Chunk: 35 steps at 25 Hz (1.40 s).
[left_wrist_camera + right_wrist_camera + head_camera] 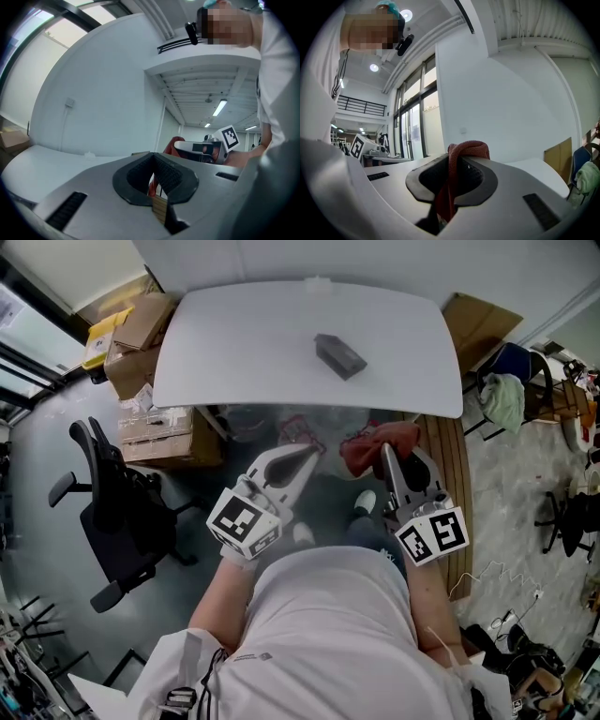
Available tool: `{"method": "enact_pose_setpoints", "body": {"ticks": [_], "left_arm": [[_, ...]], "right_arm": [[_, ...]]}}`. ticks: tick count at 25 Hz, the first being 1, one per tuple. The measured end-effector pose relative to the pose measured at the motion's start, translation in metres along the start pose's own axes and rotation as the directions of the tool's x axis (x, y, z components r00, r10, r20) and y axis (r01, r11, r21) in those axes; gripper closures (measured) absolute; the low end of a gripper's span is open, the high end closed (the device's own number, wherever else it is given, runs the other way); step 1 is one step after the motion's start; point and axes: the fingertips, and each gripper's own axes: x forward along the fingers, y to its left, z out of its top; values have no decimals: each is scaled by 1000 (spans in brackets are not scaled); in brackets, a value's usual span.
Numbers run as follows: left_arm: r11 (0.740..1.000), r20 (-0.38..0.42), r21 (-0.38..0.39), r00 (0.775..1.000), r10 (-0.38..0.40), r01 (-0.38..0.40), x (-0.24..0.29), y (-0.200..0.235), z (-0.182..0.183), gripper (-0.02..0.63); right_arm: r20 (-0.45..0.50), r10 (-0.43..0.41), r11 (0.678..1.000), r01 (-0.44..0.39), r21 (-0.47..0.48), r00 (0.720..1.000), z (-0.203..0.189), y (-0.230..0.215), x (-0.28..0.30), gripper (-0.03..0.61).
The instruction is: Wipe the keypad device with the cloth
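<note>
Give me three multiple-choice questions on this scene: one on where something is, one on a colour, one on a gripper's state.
1. Where is the keypad device? A on the white table B on the floor C on a chair
2. Cloth colour? A blue B red C white
3. The right gripper is A open and empty B shut on the cloth C out of view
Answers: 1 A, it lies on the tabletop; 2 B, it shows red; 3 B, cloth is pinched between its jaws.

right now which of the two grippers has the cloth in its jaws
The right gripper: the red cloth is pinched between its jaws and loops over their tips. The left gripper has its jaws together with nothing between them.
</note>
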Motion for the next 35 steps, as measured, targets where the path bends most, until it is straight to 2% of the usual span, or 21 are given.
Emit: {"method": "enact_pose_setpoints", "body": {"ticks": [4,7,16,24,31,35], "left_arm": [[999,-14,5,999,42,-42,17,21,-2,604],[996,-14,4,996,89,-89,38,38,1,604],[972,-30,-7,972,233,-234,127,74,14,604],[939,-103,-7,934,343,-345,195,88,4,603],[913,-219,-19,893,394,-408,223,84,-29,603],[907,-256,-23,880,401,-420,230,82,-41,603]], "right_arm": [[-5,34,999,-34,18,999,-3,-21,28,523],[-13,94,995,-94,16,995,-2,-37,51,523],[-49,235,971,-233,49,971,8,-116,104,523],[-86,316,945,-306,113,945,7,-188,130,523],[-110,362,925,-341,169,926,-11,-226,137,523],[-129,371,920,-345,185,920,-20,-235,144,523]]}}
